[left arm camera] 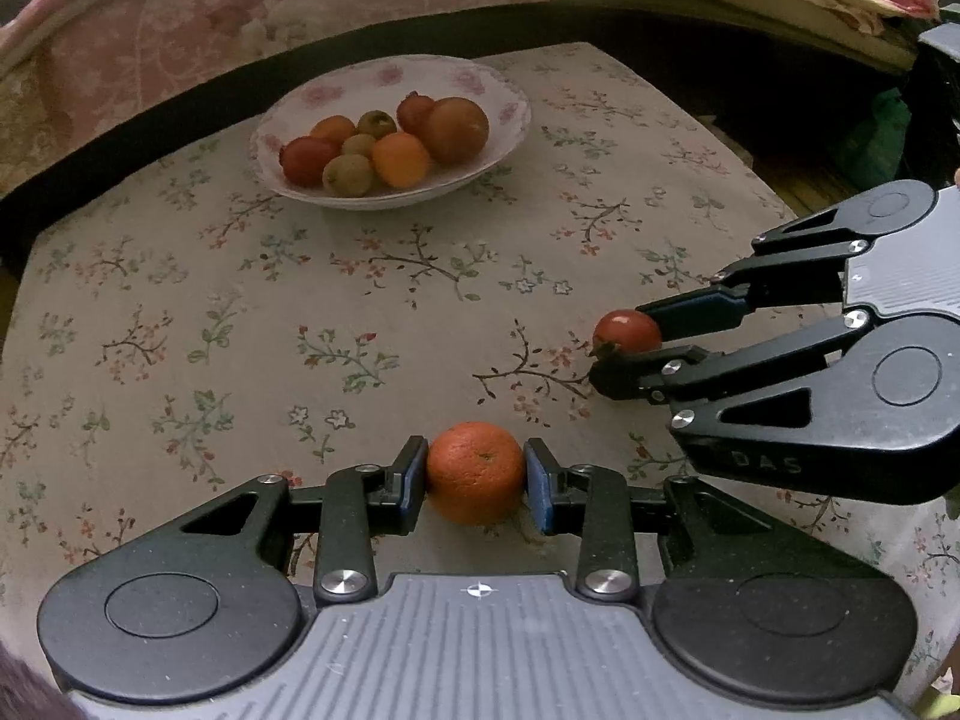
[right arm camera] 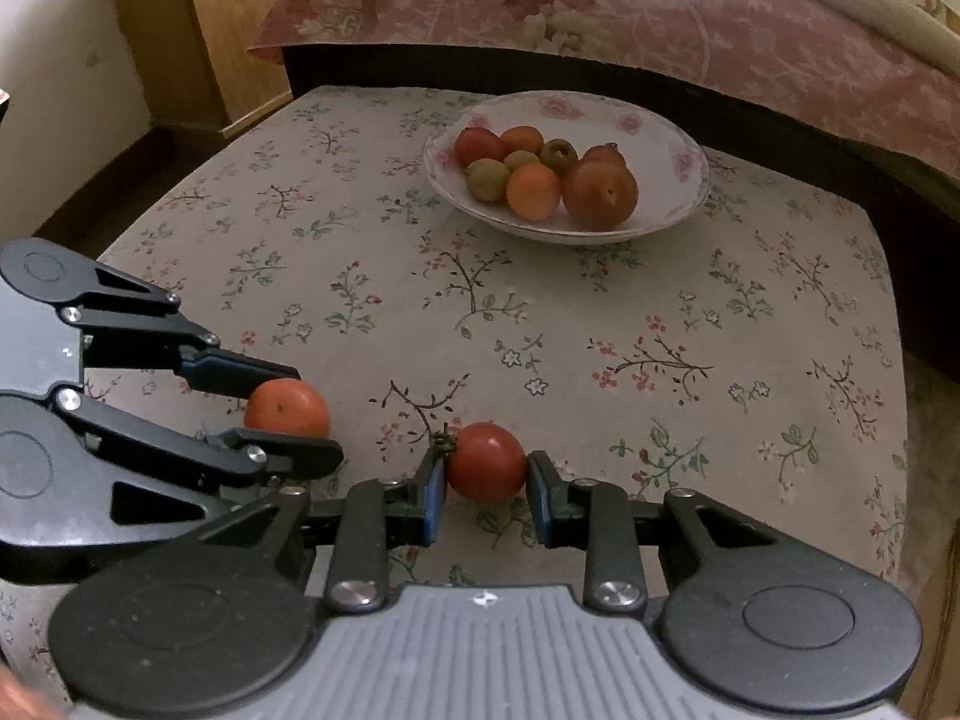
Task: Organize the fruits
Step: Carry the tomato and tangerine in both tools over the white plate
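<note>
- On the floral-print tablecloth point(left arm camera: 372, 276), the left gripper point(left arm camera: 476, 477) has its blue-padded fingers closed against both sides of a round orange tangerine point(left arm camera: 474, 471).
- Just beside it, the right gripper point(right arm camera: 486, 483) clamps a small red tomato point(right arm camera: 486, 461) with a green stem.
- Well apart at the far side, a white rose-patterned china bowl point(right arm camera: 672, 138) holds mixed red, orange and green fruits point(right arm camera: 540, 177).
</note>
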Demonstrator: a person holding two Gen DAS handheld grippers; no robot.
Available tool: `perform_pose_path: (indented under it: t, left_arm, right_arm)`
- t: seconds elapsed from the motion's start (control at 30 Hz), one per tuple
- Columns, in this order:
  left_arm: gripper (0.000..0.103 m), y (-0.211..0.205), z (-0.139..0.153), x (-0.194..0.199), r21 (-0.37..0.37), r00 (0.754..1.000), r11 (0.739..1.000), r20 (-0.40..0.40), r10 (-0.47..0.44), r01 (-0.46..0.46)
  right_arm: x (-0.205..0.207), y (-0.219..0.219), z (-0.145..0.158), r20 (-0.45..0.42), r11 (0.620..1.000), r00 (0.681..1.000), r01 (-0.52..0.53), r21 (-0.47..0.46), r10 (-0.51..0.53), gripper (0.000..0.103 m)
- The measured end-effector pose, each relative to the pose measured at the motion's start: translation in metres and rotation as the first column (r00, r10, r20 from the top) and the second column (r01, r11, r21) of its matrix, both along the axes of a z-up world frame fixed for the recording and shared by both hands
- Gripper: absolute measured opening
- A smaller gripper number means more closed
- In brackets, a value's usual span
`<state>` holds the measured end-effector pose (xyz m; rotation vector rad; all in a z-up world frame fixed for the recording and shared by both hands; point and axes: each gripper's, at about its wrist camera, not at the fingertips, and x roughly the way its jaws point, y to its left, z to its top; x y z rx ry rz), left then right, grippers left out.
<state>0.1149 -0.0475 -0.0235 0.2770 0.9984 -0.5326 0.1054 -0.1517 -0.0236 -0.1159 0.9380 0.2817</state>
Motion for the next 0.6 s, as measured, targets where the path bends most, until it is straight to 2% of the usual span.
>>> perform_pose_path:
  t: [0.6]
  left_arm:
    - [0.042, 0.009, 0.011, 0.017, -0.032, 0.998, 0.999, 0.042, 0.045, -0.044]
  right_arm:
    - [0.007, -0.005, 0.014, 0.043, 0.999, 0.999, 0.021, 0.024, -0.022, 0.029]
